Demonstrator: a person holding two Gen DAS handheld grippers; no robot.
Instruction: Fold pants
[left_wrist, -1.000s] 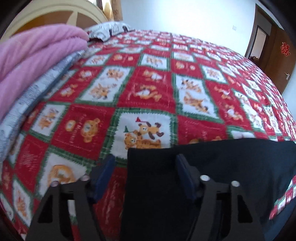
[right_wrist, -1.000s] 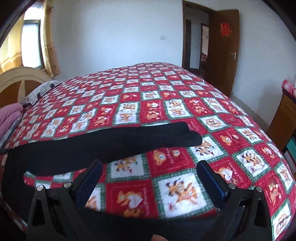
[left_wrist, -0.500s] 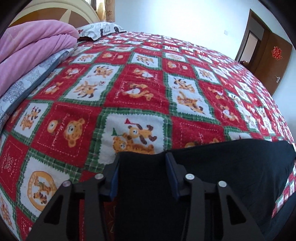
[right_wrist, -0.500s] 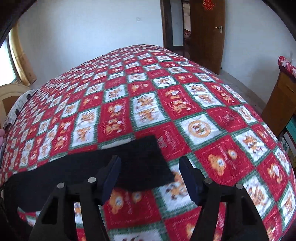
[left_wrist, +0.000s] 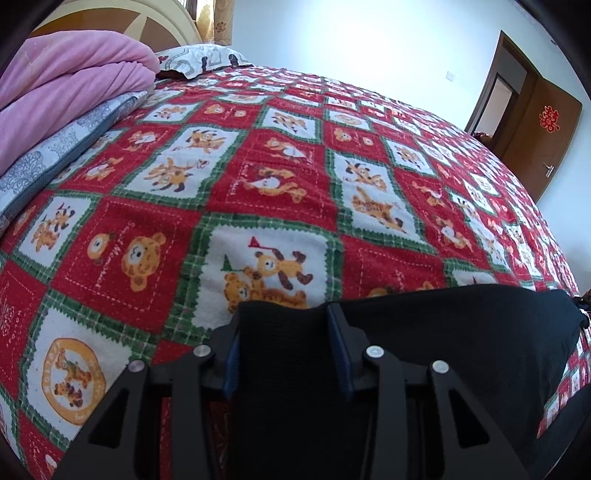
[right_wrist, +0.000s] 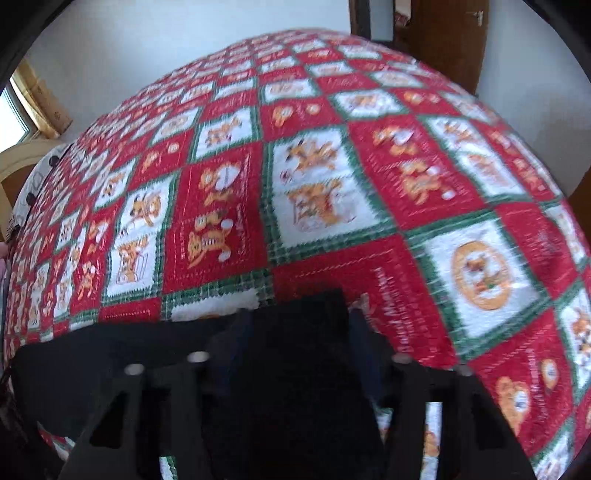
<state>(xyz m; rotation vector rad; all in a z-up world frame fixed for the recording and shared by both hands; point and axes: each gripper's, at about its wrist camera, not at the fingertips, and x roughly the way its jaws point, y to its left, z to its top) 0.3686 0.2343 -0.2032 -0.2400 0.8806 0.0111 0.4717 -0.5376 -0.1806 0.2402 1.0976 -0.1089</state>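
Black pants (left_wrist: 461, 332) lie across the near side of a bed covered by a red, white and green cartoon quilt (left_wrist: 258, 177). My left gripper (left_wrist: 284, 317) is shut on one end of the pants, at their near left corner. In the right wrist view, which is blurred, my right gripper (right_wrist: 299, 325) is closed around the other end of the pants (right_wrist: 303, 350), at the leg hems. The cloth stretches off to the left there (right_wrist: 92, 362).
A folded pink blanket (left_wrist: 62, 96) on a grey patterned duvet (left_wrist: 55, 155) lies at the bed's head on the left, with a pillow (left_wrist: 199, 59) behind. A brown door (left_wrist: 543, 136) stands at the far right. The quilt (right_wrist: 332, 166) spreads beyond the pants.
Both grippers moved down onto the ends of the pants and their jaws closed from wide open onto the black cloth. The right gripper moved in to the leg end.
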